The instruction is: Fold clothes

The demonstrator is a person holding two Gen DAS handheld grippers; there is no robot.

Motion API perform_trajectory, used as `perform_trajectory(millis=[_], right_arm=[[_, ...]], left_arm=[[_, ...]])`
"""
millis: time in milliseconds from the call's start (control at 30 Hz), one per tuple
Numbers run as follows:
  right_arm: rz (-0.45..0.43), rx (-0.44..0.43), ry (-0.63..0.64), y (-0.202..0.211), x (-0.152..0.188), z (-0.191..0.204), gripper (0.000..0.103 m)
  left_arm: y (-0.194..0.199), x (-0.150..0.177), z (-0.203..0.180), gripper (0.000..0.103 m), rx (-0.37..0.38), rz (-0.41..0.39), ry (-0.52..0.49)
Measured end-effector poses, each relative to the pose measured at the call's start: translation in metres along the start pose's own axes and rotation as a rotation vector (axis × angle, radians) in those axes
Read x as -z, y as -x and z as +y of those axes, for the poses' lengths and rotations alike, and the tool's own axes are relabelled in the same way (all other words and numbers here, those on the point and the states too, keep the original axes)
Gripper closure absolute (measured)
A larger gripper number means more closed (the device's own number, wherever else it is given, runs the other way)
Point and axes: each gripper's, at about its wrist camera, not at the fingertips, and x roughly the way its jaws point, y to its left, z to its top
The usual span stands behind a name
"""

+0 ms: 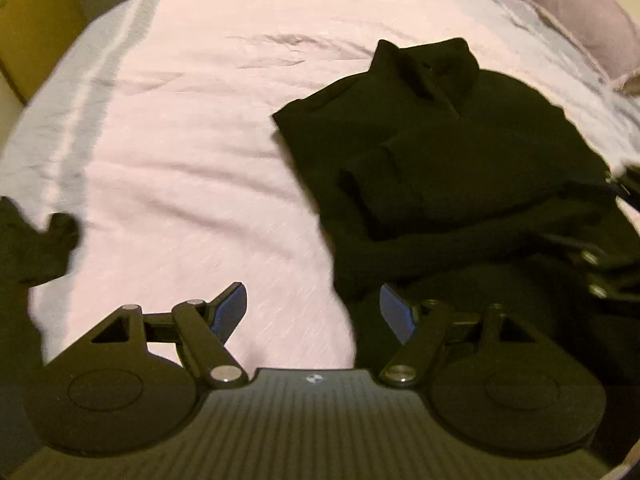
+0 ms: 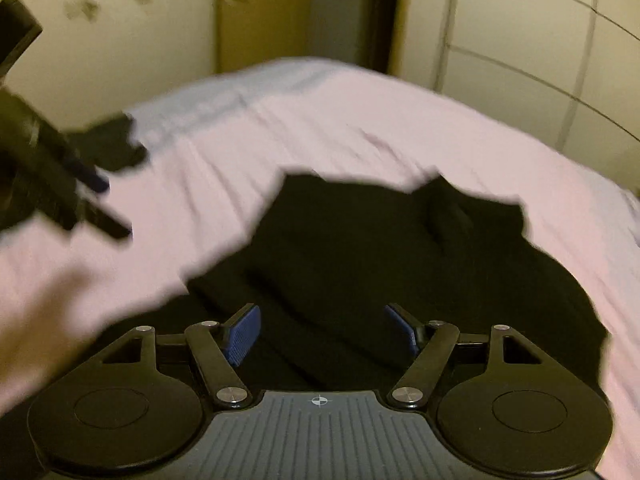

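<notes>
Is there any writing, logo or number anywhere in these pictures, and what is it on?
No readable text anywhere.
Small round white crosshair mark on the right gripper's grey ribbed body: a symbol, no letters.
Same mark on the left gripper: blurred.
Black collared garment on the pale pink bedsheet: no visible label.

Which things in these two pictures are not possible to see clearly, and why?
- Black garment: its lower part is cut off by the frame edge in the left wrist view and hidden behind the right gripper in the right wrist view.
- Dark item, left wrist view: cut by the left edge, unidentifiable.
- Left gripper, right wrist view: motion-blurred.
</notes>
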Motion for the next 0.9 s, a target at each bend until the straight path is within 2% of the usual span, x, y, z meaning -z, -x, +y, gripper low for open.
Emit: perform_trajectory(millis=[167,267,367,400,433,467,500,533,633,733,800,900], right_arm=[[0.109,0.176,-0.086,0.018,0.027,-0.067,0.032],[0.153,0.256,-0.125,0.030,0.046,-0.112,0.032],[0.171,0.323,-0.136,0.033,0.061,-0.146,0.032],[0.184,0.344,-0.137,0.032,0.068,-0.156,0.032],[0.196,0.365,-0.138,0.032,0.074,-0.166,0.031],[0.206,0.382,-0.138,0.031,0.081,-0.174,0.030],[0.210,0.396,-0.138,0.028,0.086,-0.182,0.028],[0.210,0.405,-0.139,0.023,0.088,-0.188,0.027],[0.205,0.410,-0.108,0.017,0.091,-0.195,0.026],[0.192,0.400,0.016,0.000,0.093,-0.191,0.026],[0.210,0.397,0.109,-0.015,0.101,-0.187,0.026],[0.232,0.399,0.143,-0.026,0.108,-0.189,0.026]], left_arm=[[-0.053,-0.035,-0.014,0.033,0.132,-0.015,0.011],[-0.089,-0.057,-0.030,0.033,0.129,-0.025,0.008],[-0.118,-0.069,-0.037,0.035,0.075,-0.006,0.001],[-0.127,-0.071,-0.037,0.041,0.068,0.022,0.013],[-0.134,-0.071,-0.036,0.055,0.069,0.045,0.028],[-0.137,-0.071,-0.035,0.065,0.081,0.059,0.040],[-0.136,-0.072,-0.036,0.079,0.078,0.059,0.037],[-0.135,-0.073,-0.036,0.103,0.075,0.058,0.034],[-0.102,-0.085,-0.028,0.103,0.078,-0.021,0.058],[-0.071,-0.098,-0.009,0.103,0.071,-0.085,0.106],[-0.077,-0.097,-0.003,0.103,0.059,-0.043,0.087],[-0.098,-0.088,-0.003,0.103,0.048,0.054,0.042]])
